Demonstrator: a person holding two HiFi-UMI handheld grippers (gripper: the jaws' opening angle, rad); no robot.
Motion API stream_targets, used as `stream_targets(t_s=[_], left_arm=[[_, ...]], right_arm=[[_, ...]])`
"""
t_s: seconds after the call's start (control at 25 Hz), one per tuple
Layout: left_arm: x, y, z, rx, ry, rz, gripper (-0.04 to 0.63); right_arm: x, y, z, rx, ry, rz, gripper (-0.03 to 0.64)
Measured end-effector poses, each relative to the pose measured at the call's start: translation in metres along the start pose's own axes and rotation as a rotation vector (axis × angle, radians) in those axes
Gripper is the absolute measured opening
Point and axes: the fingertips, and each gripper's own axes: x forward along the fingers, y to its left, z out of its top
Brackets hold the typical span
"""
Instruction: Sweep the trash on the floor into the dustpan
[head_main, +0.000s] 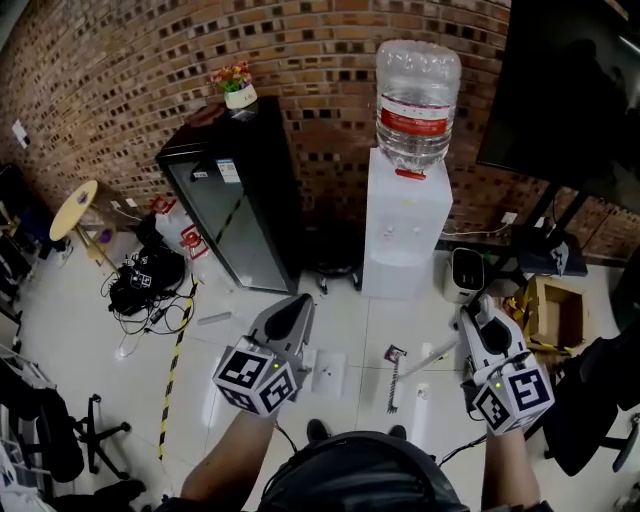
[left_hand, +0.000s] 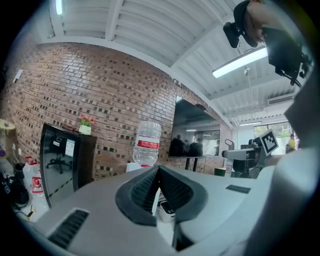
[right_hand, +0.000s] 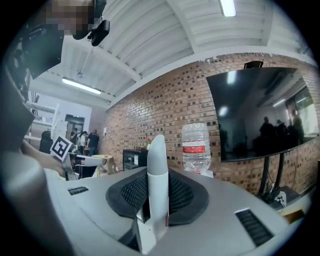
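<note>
1. The right gripper is clenched on the white handle of the broom. The broom's dark brush end is lowered to the floor in front of the water dispenser. Whether the bristles touch the floor cannot be told.
2. The left gripper is closed, with nothing between its jaws. It is held above a flat white thing, judged to be the dustpan, which lies on the floor near the person's feet.
3. The trash, a small red-and-white scrap, lies just beside the broom's lower end and to the right of the dustpan. It is well away from the floor's edge along the brick wall. A smaller white piece lies on the broom's other side.
4. The dustpan should probably be steadied first. Its lip should be pressed flat against the floor and turned towards the scrap, so that nothing slips beneath.
5. The brush should be set down beyond the scrap and drawn towards the dustpan in short, low strokes. The handle should be gripped firmly so that it is not twisted. The white piece should be gathered in the same pass.
</note>
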Motion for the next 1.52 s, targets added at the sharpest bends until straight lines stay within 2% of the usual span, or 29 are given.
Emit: stream_targets(t_s=[0.28, 0.64, 1.52], left_arm=[[0.015, -0.031, -0.01, 0.0, 0.018, 0.007, 0.005], [0.016, -0.05, -0.01, 0.024, 0.028, -0.011, 0.005], [0.013, -0.032, -0.009, 0.017, 0.028, -0.004, 0.005]], right_arm=[[-0.034, -0.046, -0.004, 0.017, 0.006, -0.056, 0.097], [-0.048, -0.067, -0.004, 0.028, 0.0, -0.079, 0.097], [-0.032, -0.056, 0.009, 0.032, -0.03, -0.066, 0.097]])
